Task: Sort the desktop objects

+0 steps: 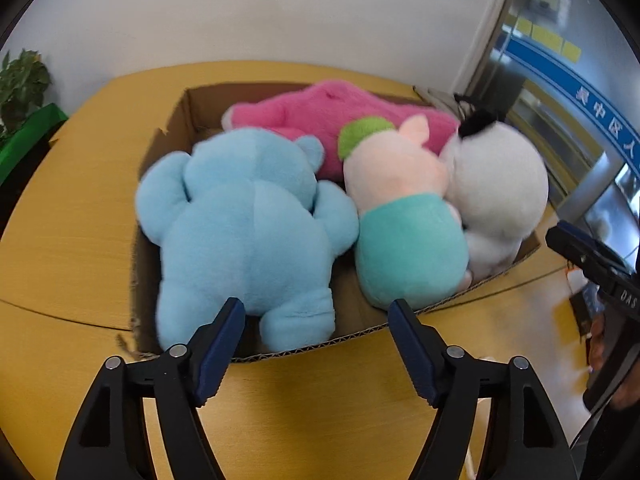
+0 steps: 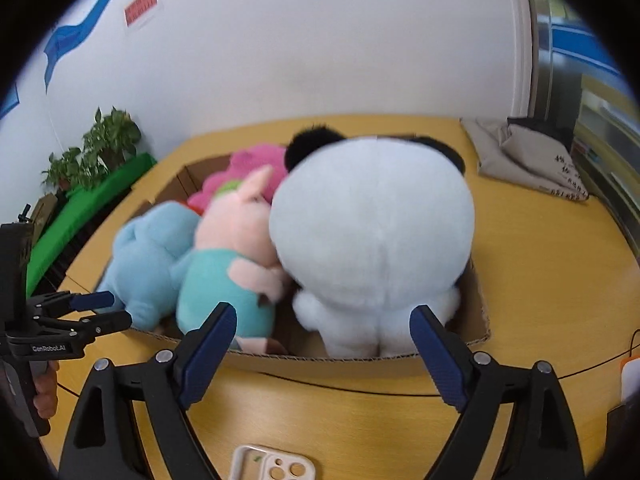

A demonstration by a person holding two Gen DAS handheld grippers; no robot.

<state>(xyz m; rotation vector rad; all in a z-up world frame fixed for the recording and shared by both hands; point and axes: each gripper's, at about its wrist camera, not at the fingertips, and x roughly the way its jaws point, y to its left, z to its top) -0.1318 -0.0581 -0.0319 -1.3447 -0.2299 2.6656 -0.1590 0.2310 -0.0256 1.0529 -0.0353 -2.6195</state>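
1. The left claw (image 1: 316,312) is spread wide with nothing between its pads. It hovers over the near rim of the cardboard box (image 1: 320,350), at 6 o'clock of the box.
2. The right claw (image 2: 324,320) is likewise spread and empty. It sits at the near rim of the same box, facing the white toy.
3. Contents of the box, counted: four soft toys.
   - One blue bear (image 1: 244,224), face down, at 8 o'clock.
   - One pink toy (image 1: 332,120), at 12 o'clock against the far wall.
   - One pig in a teal shirt (image 1: 400,216), at the centre, touching the bear and the white toy.
   - One white panda (image 2: 372,240), at 3 o'clock.
4. Also present: one phone case (image 2: 272,466) on the table (image 1: 80,208) at 6 o'clock of the right view, and one grey pouch (image 2: 528,160) at 2 o'clock.
5. Step in hand, as judged: the toys appear sorted into the box; loose items remain on the table.
6. Next move, as judged: lower one claw to the phone case, which lies flat and calls for an edge grip.
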